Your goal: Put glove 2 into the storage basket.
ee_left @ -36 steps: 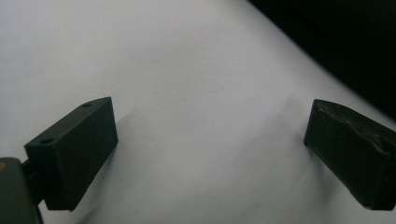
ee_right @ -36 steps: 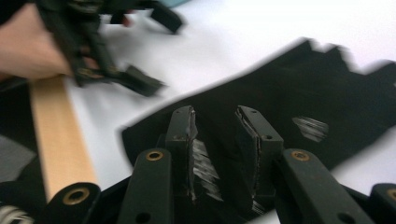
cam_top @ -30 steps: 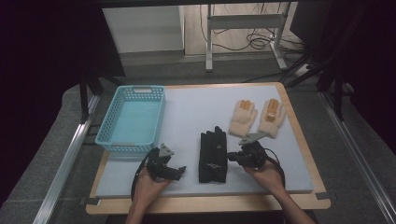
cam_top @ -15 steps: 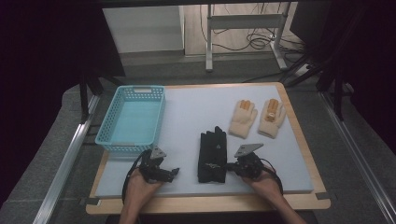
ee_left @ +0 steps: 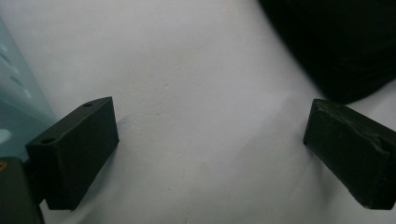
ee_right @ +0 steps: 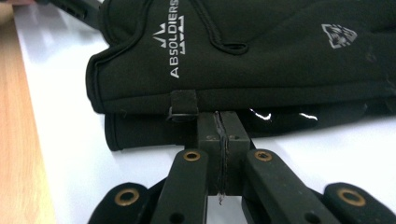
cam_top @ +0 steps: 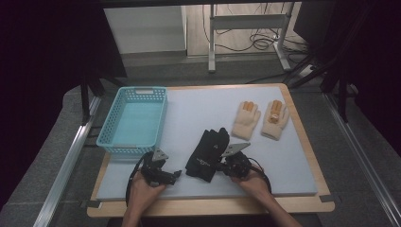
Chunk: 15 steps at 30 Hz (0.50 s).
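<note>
A pair of black gloves (cam_top: 208, 153) lies stacked on the white mat (cam_top: 198, 106), printed cuff toward the front. My right gripper (cam_top: 219, 166) lies low on the mat at their right side. In the right gripper view its jaws are shut (ee_right: 219, 116), pads pressed flat together, and the tips touch the edge of the black gloves (ee_right: 243, 51) where the upper one lies on the lower. My left gripper (cam_top: 175, 176) rests at the front left of the gloves. Its jaws stand open (ee_left: 210, 149) over bare mat with nothing between them. A corner of a black glove (ee_left: 336, 42) shows beyond its right jaw.
A light blue basket (cam_top: 140, 90) stands at the mat's left, and its wall (ee_left: 18, 93) is just beside my left jaw. Two tan gloves (cam_top: 246, 119) (cam_top: 275, 118) lie palm down at the back right. The wooden table edge (cam_top: 213, 208) runs along the front.
My right gripper has slid left and down to the edge of the black gloves. The left gripper has hardly moved.
</note>
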Each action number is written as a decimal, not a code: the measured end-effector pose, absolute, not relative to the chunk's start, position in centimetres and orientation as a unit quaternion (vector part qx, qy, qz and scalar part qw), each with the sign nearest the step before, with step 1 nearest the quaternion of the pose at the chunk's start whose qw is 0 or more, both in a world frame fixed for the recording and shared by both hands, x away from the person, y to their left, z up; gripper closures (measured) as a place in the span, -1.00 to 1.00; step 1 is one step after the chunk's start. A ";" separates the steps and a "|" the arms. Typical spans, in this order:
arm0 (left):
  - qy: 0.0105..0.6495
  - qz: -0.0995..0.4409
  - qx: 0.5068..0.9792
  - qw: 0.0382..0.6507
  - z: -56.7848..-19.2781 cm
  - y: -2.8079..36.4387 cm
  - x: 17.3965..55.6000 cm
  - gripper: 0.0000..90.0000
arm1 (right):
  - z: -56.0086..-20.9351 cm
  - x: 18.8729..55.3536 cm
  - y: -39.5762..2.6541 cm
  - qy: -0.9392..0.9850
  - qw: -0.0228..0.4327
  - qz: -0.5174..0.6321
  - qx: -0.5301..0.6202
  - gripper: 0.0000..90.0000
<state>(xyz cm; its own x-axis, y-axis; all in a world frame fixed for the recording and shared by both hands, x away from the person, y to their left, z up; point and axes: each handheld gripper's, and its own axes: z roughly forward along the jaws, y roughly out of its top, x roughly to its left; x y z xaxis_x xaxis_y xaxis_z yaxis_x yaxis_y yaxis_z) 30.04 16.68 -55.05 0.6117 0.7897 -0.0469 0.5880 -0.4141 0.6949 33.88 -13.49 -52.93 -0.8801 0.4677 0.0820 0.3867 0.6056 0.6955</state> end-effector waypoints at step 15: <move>0.416 0.146 0.828 0.347 -55.1 16.7 30.0 -0.92 | -53.0 34.6 -11.6 0.892 0.065 0.383 0.233 0.72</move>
